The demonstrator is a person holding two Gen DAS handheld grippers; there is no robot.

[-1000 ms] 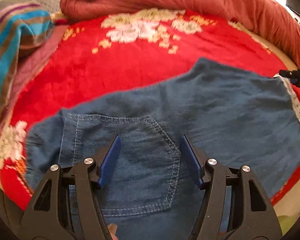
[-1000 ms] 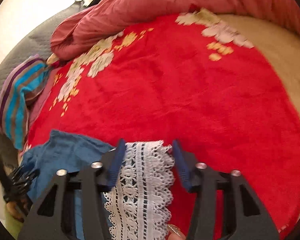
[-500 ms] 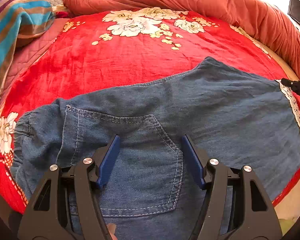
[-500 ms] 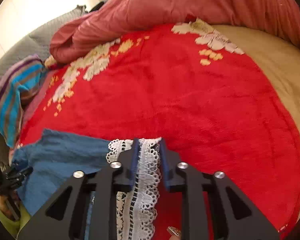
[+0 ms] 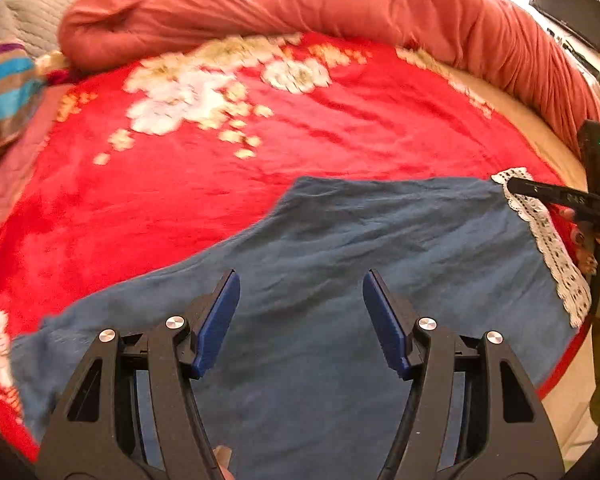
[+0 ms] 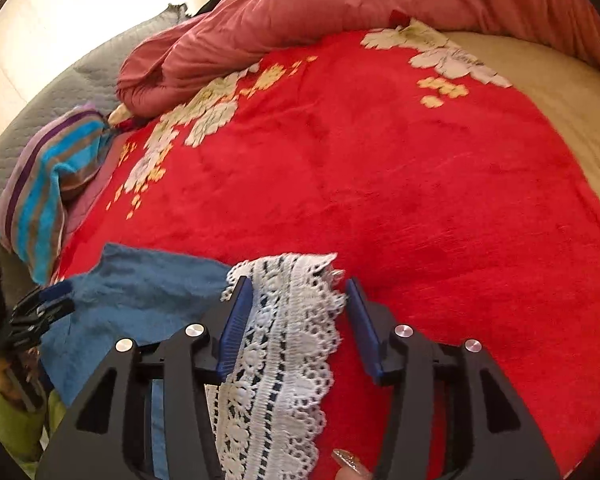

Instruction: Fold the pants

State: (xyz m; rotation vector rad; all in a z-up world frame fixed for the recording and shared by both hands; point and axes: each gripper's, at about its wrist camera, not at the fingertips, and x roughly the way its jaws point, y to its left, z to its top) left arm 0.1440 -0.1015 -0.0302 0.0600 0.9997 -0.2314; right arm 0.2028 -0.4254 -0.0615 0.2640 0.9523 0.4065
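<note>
The blue denim pants (image 5: 340,264) lie flat on the red floral blanket (image 5: 220,184). The left gripper (image 5: 298,312) hovers wide open, empty. The right gripper (image 6: 296,320), jaws just opening, straddles the white lace hem (image 6: 288,340), probably releasing it after smoothing.

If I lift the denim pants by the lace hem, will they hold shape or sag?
Probably sag: the denim pants lie flat with soft wrinkles on the red blanket, so they look floppy. The lace hem is openwork and may stretch or snag. The right gripper has just been opening, lace between its pads, so it may slip out.
</note>
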